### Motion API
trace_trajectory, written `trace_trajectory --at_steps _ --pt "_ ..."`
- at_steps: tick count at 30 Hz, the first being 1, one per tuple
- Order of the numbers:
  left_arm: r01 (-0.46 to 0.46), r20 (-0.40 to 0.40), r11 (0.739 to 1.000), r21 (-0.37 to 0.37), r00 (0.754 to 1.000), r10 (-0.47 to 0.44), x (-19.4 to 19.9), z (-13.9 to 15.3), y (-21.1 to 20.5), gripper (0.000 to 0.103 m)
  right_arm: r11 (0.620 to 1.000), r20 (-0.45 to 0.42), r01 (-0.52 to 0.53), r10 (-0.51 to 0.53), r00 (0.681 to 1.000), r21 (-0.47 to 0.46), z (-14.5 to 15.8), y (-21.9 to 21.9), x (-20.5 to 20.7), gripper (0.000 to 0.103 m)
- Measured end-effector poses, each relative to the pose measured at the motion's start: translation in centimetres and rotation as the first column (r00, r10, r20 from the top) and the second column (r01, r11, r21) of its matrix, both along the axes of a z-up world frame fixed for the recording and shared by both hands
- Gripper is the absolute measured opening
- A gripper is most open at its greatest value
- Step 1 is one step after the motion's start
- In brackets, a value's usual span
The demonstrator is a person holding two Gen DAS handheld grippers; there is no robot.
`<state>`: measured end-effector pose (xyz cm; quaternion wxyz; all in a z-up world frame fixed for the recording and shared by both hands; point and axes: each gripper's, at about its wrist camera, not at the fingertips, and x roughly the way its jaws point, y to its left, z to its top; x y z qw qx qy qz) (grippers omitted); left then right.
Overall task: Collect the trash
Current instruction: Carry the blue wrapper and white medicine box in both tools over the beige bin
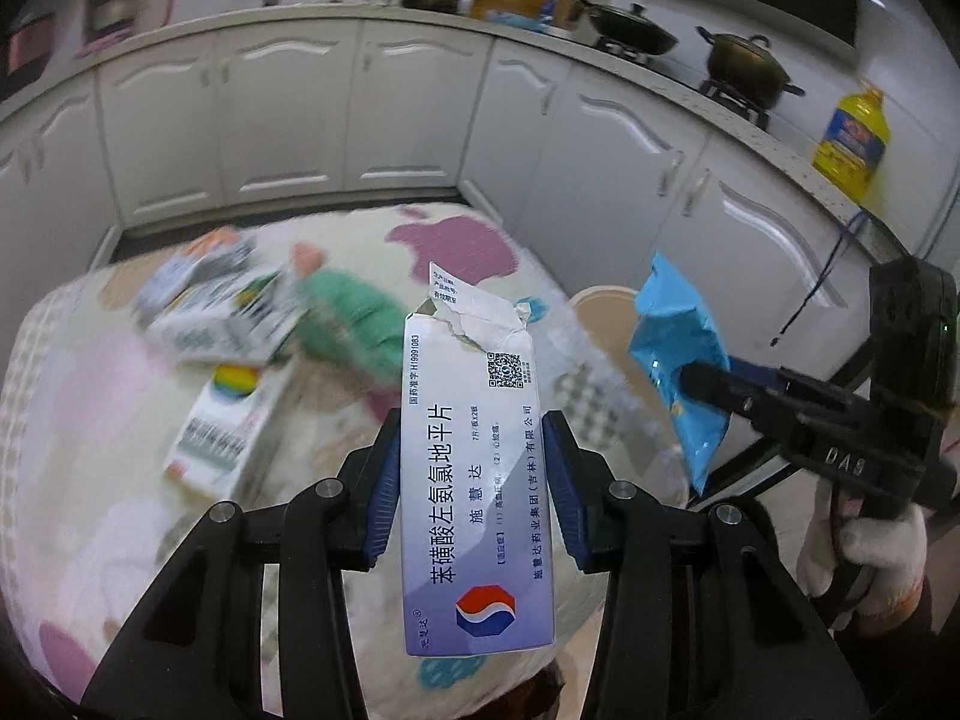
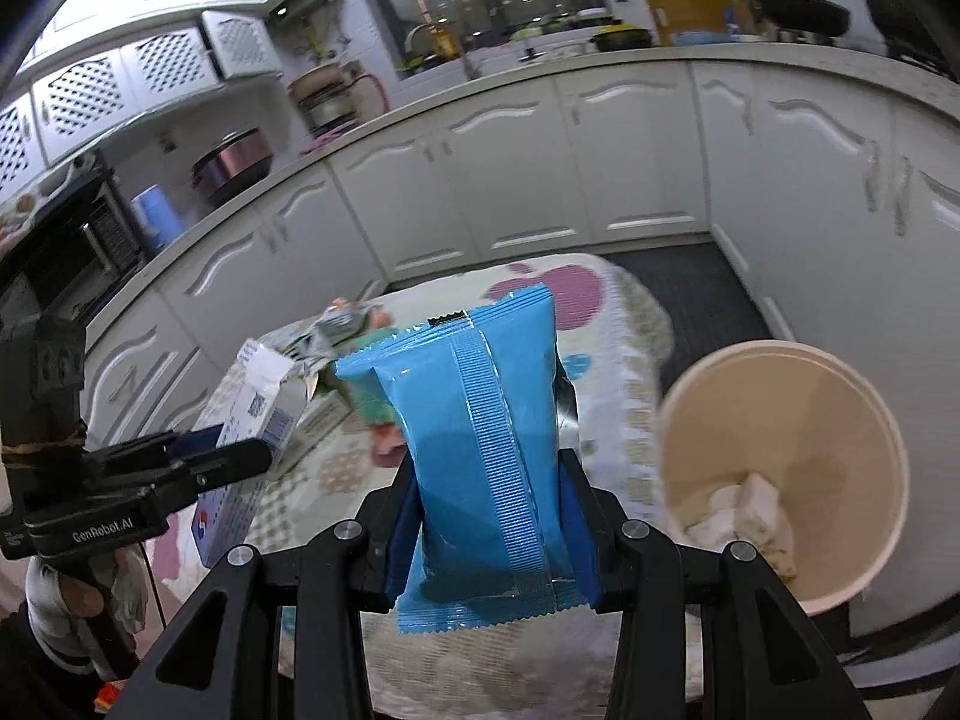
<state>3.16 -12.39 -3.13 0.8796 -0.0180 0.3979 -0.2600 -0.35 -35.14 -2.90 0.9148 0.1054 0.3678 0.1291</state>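
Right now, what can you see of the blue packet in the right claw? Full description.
The blue packet is a glossy, plastic-looking pillow wrapper with a ribbed seam running down its back and zigzag-cut, crimped ends. It looks flattened and creased, with a dark patch at its top edge. It stands roughly upright, pinched at its lower half between the right claw and its blue pads, lifted off the table. Only the pads touch it. The cream bin sits to its right.
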Motion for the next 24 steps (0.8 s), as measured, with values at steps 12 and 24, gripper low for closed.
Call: trace_trajectory --at_steps 12,24 --pt "0.084 0.038 0.996 0.0 0.996 -0.084 2.2 0.9 -7.1 0.042 0.989 -0.006 0.148 -0.148 0.989 0.003 -0.4 -5.7 -0.8 0.041" --pt "0.158 -0.034 0.987 -0.026 0.987 -0.159 5.3 -0.9 -13.5 0.043 0.964 -0.043 0.265 -0.265 0.963 0.011 -1.8 -9.9 -1.0 0.041"
